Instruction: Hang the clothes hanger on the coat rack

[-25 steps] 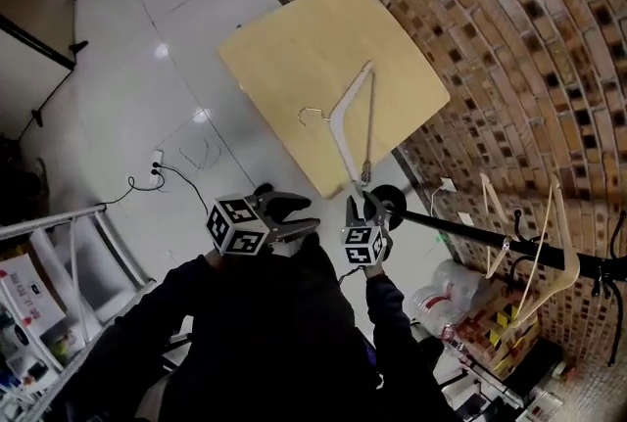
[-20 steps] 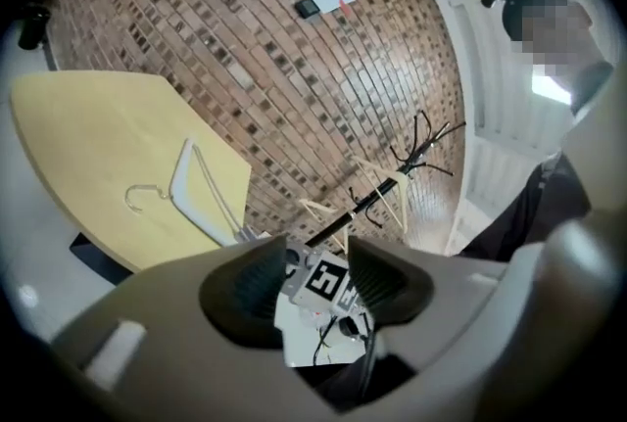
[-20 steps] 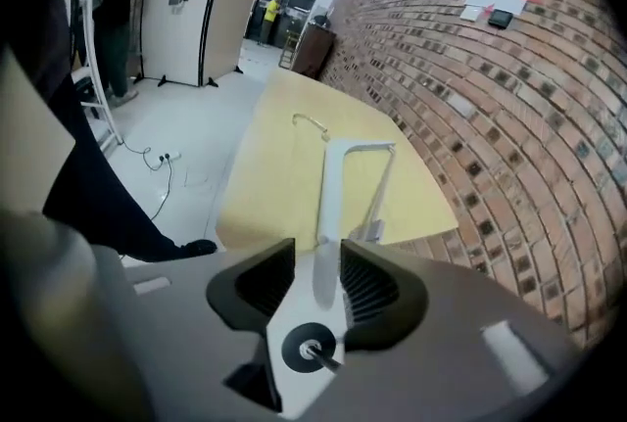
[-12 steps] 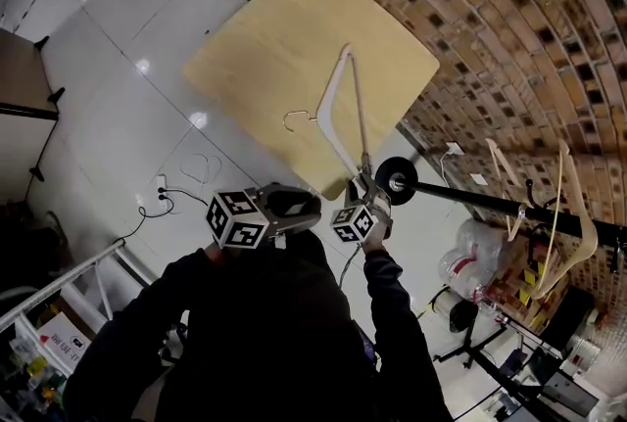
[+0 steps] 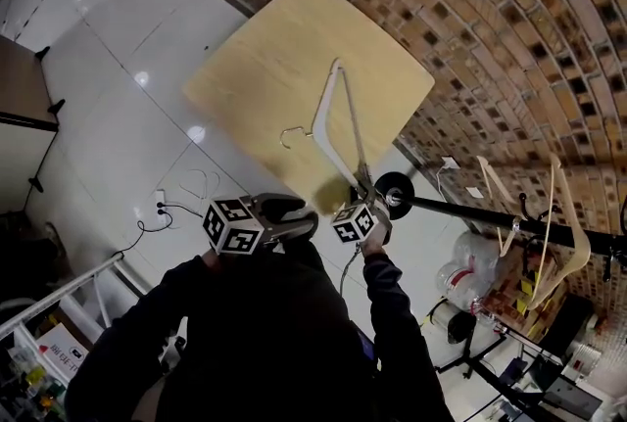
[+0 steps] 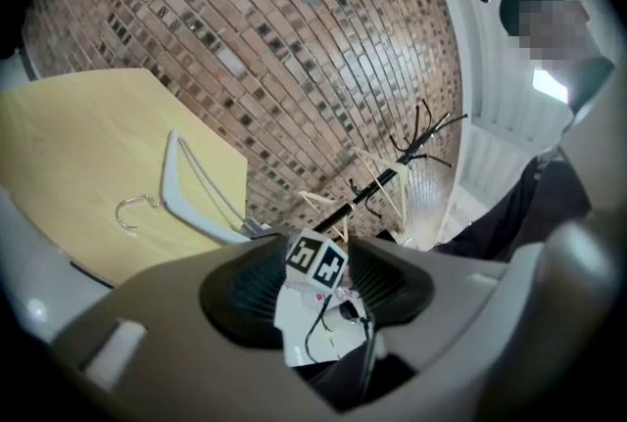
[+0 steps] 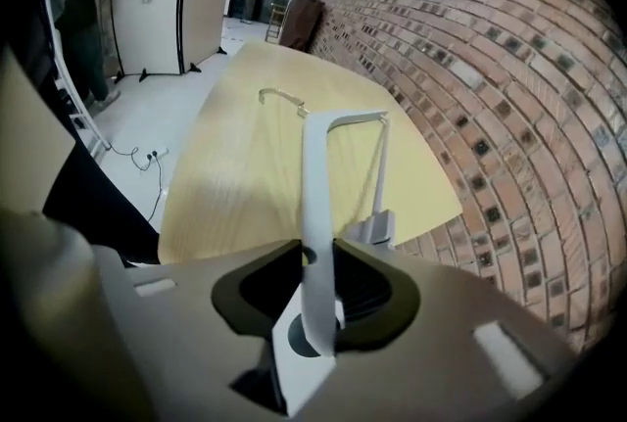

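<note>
Hanger: white clothes hanger [image 5: 328, 121] held in the air above the pale wooden table [image 5: 257, 58], touching nothing but my tool. Its metal hook [image 5: 291, 132] sticks out to the left, on the side away from the rack.
Right tongs: the right gripper [image 7: 318, 298] is clamped on the far end of one hanger arm, so the rest of the frame rises away from the jaws.
Left tongs: the left gripper [image 6: 318, 288] has its jaws apart with nothing between them (only the right tool's marker cube shows through the gap). It sits low, just beside the right one.
Coat rack: black coat rack [image 5: 470, 214] off to my right against the brick wall [image 5: 509, 38], with wooden hangers [image 5: 563, 244] already on its prongs. The white hanger is well apart from those prongs, so I judge the hanging not yet begun.
Risk, grip: I am holding one tip of a long frame. A quick swing to the right could make it pivot or slide in the jaws.
Risk, aim: the hook faces the wrong way, and without turning it I would likely bring an arm to the prong instead.
Risk, crowding: the hangers already there could catch mine, or be knocked off.
</note>
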